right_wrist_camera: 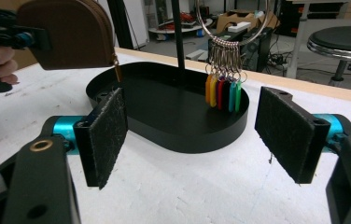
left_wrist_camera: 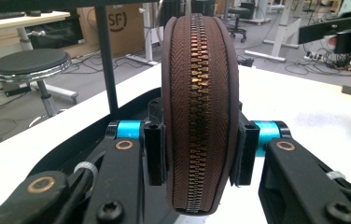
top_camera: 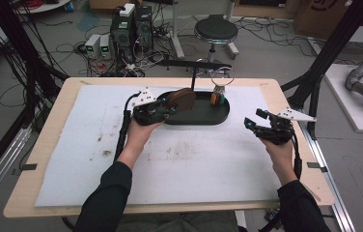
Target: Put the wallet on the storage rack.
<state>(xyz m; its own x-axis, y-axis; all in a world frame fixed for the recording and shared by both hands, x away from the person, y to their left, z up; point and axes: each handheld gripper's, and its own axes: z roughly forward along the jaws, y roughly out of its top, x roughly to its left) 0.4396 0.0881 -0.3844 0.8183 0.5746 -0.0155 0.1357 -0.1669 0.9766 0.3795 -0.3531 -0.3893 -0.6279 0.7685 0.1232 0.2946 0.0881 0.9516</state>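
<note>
A brown round zip pouch [top_camera: 180, 99] hangs over the left end of the black oval tray [top_camera: 218, 117], held edge-up. My left gripper [top_camera: 168, 107] is shut on the pouch [left_wrist_camera: 198, 116], its zipper facing the left gripper view. From the tray rises a thin black post carrying a metal ring with several coloured key tags [top_camera: 217, 96]. My right gripper [top_camera: 254, 119] stands open over the white mat right of the tray, jaws wide and bare. The right gripper view shows the tray [right_wrist_camera: 197, 133], the tags [right_wrist_camera: 221, 92] and the pouch [right_wrist_camera: 68, 32] at upper left.
A white mat [top_camera: 92, 145] covers the wooden table [top_camera: 54, 116]. Behind the table are a round stool [top_camera: 216, 30], computer towers [top_camera: 131, 26] and floor cables. Black frame posts [top_camera: 331, 53] stand at the right.
</note>
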